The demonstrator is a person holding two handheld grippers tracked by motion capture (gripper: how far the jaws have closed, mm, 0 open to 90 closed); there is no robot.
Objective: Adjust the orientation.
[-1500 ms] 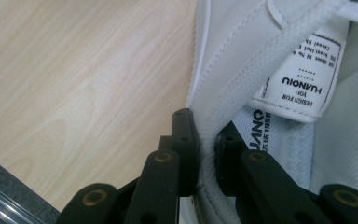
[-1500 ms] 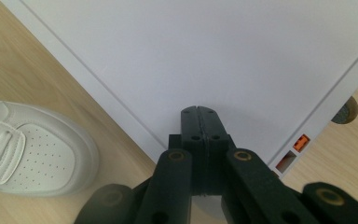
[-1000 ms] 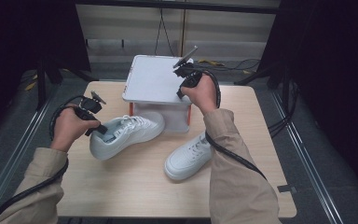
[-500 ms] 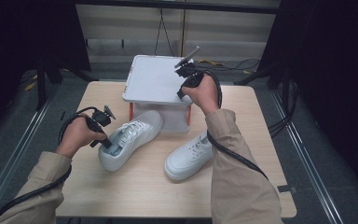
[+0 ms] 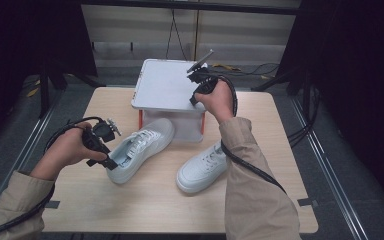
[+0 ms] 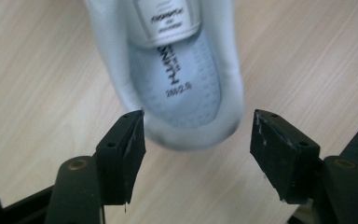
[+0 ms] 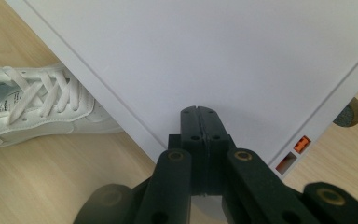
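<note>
Counting: 2 white sneakers point(image 5: 140, 147) | left hand-held gripper point(image 6: 196, 140) agape at heel | right hand-held gripper point(image 7: 200, 116) clamped on box lid point(image 5: 162, 90)

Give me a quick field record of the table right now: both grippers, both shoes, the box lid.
left gripper: open, fingers either side of the heel of the left shoe, not closed on it
right gripper: shut, fingers pressed together over the white lid; whether it pinches the lid cannot be told
right shoe: flat on the table, free of both grippers
white lid: raised over the box, tilted
left shoe toe: points toward the box
</note>
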